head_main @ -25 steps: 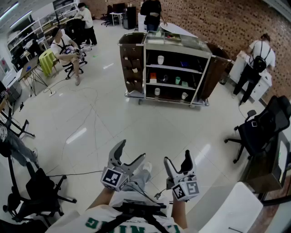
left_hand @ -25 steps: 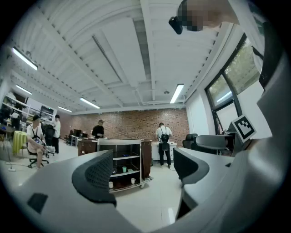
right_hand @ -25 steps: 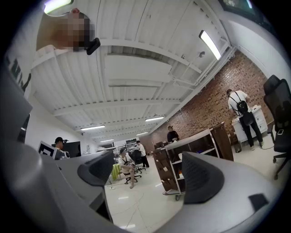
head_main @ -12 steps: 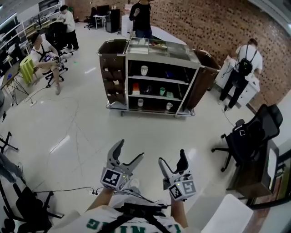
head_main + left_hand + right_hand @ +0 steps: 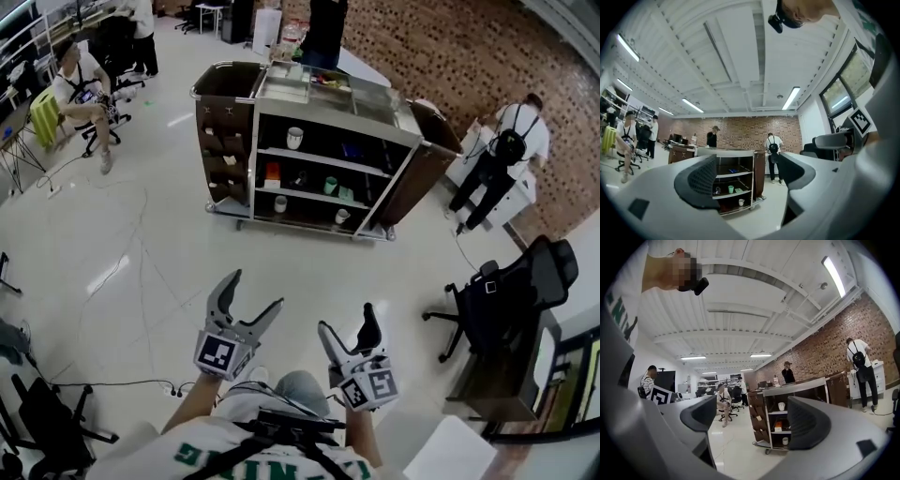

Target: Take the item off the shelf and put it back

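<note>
A wheeled shelf cart (image 5: 319, 150) stands across the floor, far ahead of both grippers. Its shelves hold a white cup (image 5: 294, 137), an orange box (image 5: 273, 172), a green cup (image 5: 330, 186) and small white cups (image 5: 279, 202) lower down. My left gripper (image 5: 248, 298) is held low in the head view, jaws wide apart and empty. Beside it my right gripper (image 5: 345, 323) is open and empty too. The cart (image 5: 735, 180) shows between the jaws in the left gripper view. The cart (image 5: 780, 420) shows small in the right gripper view as well.
A black office chair (image 5: 497, 291) stands at the right and a desk (image 5: 511, 375) beyond it. A person (image 5: 502, 155) works at a white cabinet at the far right; another person (image 5: 323, 33) stands behind the cart. A seated person (image 5: 80, 94) is at the far left. Cables (image 5: 112, 380) lie on the floor.
The cart has come closer and sits lower in the head view as I walk toward it. Both grippers stay open and held in front of me.
</note>
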Demonstrator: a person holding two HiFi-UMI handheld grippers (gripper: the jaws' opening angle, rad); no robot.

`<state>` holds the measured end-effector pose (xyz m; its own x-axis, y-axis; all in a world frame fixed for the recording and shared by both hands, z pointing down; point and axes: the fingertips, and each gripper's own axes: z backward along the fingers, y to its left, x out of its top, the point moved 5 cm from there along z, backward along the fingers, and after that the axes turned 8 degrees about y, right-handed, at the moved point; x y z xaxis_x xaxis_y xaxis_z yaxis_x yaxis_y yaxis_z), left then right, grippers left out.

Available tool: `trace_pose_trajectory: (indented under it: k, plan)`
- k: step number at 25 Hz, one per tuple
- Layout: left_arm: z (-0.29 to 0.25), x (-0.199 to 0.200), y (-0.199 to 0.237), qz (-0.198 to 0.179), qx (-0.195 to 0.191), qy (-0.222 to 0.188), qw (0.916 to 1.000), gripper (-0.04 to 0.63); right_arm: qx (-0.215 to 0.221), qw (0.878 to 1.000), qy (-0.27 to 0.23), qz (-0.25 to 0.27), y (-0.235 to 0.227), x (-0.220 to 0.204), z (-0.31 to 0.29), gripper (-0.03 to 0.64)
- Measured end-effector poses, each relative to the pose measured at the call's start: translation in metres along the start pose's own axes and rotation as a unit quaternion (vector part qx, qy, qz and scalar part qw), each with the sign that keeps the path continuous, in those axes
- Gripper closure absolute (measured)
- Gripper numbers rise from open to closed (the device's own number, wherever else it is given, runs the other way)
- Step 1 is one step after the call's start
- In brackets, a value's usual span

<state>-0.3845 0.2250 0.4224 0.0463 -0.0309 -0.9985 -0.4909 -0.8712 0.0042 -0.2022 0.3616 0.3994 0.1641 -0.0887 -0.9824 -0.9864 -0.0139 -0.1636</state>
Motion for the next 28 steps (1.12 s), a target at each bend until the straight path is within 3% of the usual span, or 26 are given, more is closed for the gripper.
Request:
trace_pose_trajectory:
  k: [7,16,20,24,28]
  plan:
    - [-0.057,-0.014,-0.022,-0.006,-0.011,0.023,0.9997,0.201,-0.009,1.000,-0.012,-0.019,-0.079,0.003,-0.024,0.137]
    - [-0.168,0.000,-0.045,0.019,0.071,0.025,0.9970,0.201,0.049,0.998,-0.037,-0.019,-0.221,0.046,-0.085,0.137]
    - [-0.222,0.024,-0.059,0.007,0.114,0.001,0.9934,0.201,0.074,0.996,-0.039,-0.031,-0.283,0.055,-0.102,0.137]
    - [-0.251,0.049,-0.079,-0.029,0.128,-0.009,0.9913,0.201,0.087,0.995,-0.034,-0.037,-0.328,0.059,-0.116,0.138]
    - [-0.275,0.056,-0.089,-0.023,0.130,0.005,0.9913,0.202,0.097,0.994,-0.032,-0.041,-0.349,0.059,-0.135,0.138]
